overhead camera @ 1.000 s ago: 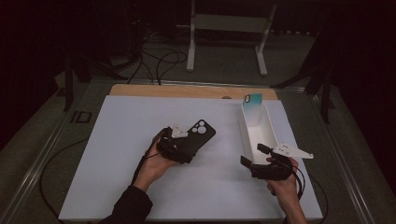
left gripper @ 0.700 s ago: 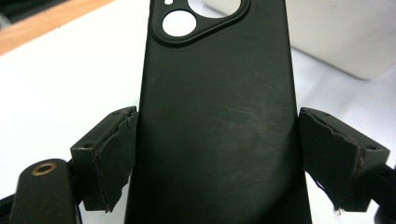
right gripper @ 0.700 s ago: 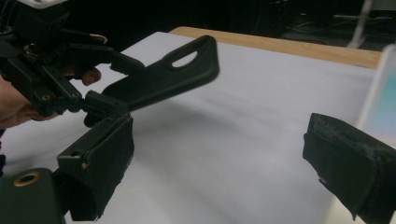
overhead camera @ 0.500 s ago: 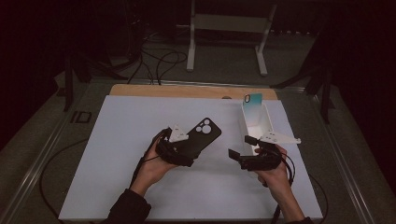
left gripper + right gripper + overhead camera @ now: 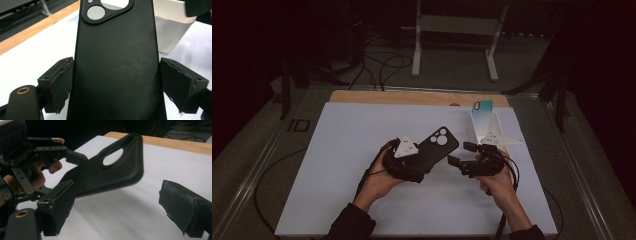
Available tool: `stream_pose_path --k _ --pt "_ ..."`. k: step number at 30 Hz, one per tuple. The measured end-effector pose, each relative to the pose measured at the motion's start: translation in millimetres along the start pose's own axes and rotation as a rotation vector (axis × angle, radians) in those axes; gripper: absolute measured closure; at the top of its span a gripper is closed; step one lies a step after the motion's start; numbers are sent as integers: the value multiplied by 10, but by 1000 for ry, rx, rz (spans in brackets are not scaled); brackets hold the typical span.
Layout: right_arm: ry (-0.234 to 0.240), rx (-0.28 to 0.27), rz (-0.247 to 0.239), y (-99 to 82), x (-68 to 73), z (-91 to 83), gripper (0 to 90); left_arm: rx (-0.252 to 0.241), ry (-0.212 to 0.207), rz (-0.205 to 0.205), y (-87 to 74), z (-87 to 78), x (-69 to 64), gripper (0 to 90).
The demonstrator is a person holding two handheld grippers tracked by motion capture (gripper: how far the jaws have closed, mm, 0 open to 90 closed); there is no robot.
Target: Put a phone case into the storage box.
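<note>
A black phone case [image 5: 438,145] with a camera cut-out is held off the white tabletop, its free end pointing right. My left gripper [image 5: 424,160] is shut on it, and in the left gripper view the pads [image 5: 61,82] press both long edges of the case [image 5: 117,62]. My right gripper [image 5: 461,154] sits just right of the case's end, open. Its jaws have just been closing a little. In the right gripper view the case [image 5: 112,175] hangs ahead of the gripper [image 5: 117,207], and neither pad touches it.
A white open box [image 5: 486,131] with a teal card [image 5: 482,111] standing in it is just behind the right hand. The white board [image 5: 337,150] covers the table, with a wooden strip [image 5: 412,97] at its far edge. Cables trail from both grippers.
The right gripper has moved left and up, from beside the box to the case's end. The left hand has lifted the case slightly and carried it right.
</note>
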State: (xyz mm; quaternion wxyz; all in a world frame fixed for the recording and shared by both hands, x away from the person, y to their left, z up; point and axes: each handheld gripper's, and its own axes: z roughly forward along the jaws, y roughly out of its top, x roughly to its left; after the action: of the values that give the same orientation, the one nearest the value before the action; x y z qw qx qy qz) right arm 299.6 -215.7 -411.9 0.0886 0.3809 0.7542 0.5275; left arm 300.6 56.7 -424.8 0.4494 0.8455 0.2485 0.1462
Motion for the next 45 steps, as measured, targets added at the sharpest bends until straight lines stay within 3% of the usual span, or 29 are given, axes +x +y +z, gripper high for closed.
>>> stream_pose_path --k 7,13,18,23,29,31,32,33,34,35,36,37,42,45 --pt "39 10 25 14 4 27 172 -15 -16 21 19 11 -57 156" --pt "45 30 36 27 34 78 301 -25 -26 35 32 64 -122 155" --pt "62 33 51 36 64 115 441 -44 -28 32 51 85 -172 154" --pt "107 38 79 54 90 155 602 -34 -20 45 56 123 -216 153" --pt "158 57 71 66 160 205 810 -22 -20 54 48 164 -261 153" --pt "161 62 71 70 178 211 838 -16 -12 62 48 170 -273 153" --pt "170 65 73 70 183 214 857 -17 20 73 42 158 -278 166" --pt "151 65 60 70 191 209 862 -31 27 65 33 143 -261 339" --pt "151 65 60 70 191 209 862 -31 27 65 33 143 -261 355" --pt "127 66 41 71 199 198 864 -50 -19 42 22 115 -221 355" --pt "156 63 61 66 173 184 868 -40 -17 37 24 116 -217 290" --pt "144 64 56 67 175 178 868 -28 -20 41 22 118 -213 265" --pt "127 67 45 75 160 171 869 -21 -30 14 1 120 -168 229" --pt "116 60 32 83 140 139 868 -23 -67 -30 -24 97 -93 183"
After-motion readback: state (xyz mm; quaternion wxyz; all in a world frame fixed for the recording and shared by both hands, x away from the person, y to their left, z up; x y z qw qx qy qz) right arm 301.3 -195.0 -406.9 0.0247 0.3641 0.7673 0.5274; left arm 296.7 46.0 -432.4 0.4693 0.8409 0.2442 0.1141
